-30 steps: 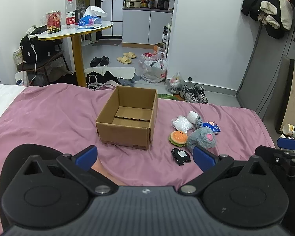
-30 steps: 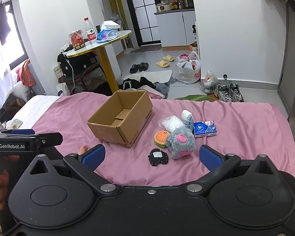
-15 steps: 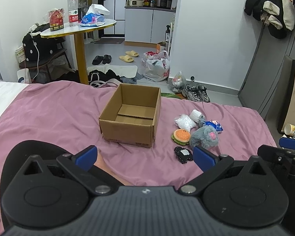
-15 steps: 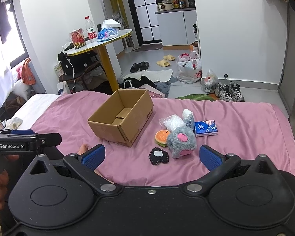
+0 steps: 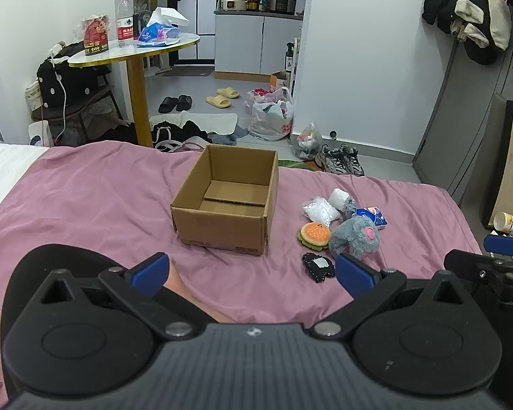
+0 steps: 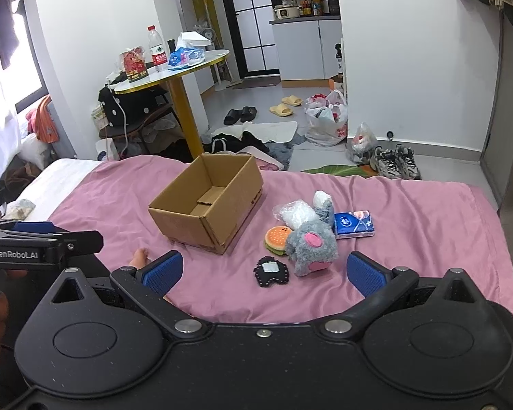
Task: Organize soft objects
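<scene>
- Left gripper (image 5: pixel 252 273) stood with jaws wide apart, empty, above the pink bedspread (image 5: pixel 85 198).
- Right gripper (image 6: pixel 264 271) likewise spread, holding nothing.
- Cardboard box (image 5: pixel 227 201) sat empty; grey plush toy (image 6: pixel 309 244), burger toy (image 6: pixel 277 235) and tissue pack (image 6: pixel 354 223) lay just beside it.

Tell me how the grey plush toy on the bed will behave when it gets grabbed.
The grey plush toy looks fluffy and stuffed, so it will probably squash under the pads rather than resist. It seems light for its bulk. Its rounded body lies slumped against the burger toy, so a push would likely nudge both.
</scene>
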A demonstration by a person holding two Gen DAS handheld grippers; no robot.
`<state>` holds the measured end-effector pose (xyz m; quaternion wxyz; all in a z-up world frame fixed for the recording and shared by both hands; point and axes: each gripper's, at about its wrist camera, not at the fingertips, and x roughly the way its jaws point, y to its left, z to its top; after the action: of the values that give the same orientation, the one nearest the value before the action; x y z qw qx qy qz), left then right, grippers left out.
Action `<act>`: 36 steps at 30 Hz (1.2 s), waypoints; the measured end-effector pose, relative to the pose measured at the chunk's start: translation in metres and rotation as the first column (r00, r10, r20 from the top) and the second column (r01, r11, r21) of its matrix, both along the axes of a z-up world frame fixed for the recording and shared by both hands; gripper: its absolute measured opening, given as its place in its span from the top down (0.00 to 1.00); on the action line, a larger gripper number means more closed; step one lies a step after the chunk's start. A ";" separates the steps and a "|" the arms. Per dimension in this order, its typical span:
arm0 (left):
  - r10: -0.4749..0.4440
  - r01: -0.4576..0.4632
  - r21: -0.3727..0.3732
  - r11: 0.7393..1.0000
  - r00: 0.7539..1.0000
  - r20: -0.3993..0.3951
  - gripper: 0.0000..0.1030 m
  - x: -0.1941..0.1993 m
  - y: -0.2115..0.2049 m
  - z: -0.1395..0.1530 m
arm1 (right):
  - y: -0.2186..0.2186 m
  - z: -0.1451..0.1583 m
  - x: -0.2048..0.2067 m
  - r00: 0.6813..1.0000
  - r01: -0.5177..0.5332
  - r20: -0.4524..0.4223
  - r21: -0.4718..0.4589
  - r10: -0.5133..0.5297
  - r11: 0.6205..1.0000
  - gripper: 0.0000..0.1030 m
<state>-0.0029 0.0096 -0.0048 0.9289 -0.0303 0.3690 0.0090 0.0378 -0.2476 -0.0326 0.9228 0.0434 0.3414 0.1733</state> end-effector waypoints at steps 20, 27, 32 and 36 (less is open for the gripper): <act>-0.022 0.022 0.020 1.000 1.000 -0.013 0.00 -0.003 -0.008 -0.004 | -0.001 0.002 -0.001 1.000 -0.007 0.010 -0.025 0.008 1.000 0.00; -0.035 0.036 0.027 0.999 0.999 -0.025 0.00 0.001 -0.013 -0.007 | -0.002 0.001 0.000 1.000 -0.009 0.009 -0.029 0.009 1.000 0.00; -0.050 0.051 0.018 0.999 0.998 -0.030 0.00 0.007 -0.016 -0.009 | -0.002 0.000 0.005 1.000 0.003 0.005 -0.036 -0.003 0.999 0.00; -0.058 0.058 0.006 0.998 0.998 -0.033 0.00 0.016 -0.017 -0.010 | -0.003 -0.005 0.014 1.000 0.015 0.002 -0.040 -0.015 0.999 0.00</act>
<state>0.0130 -0.0076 -0.0152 0.9226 -0.0161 0.3851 -0.0163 0.0522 -0.2507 -0.0379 0.9249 0.0273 0.3438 0.1597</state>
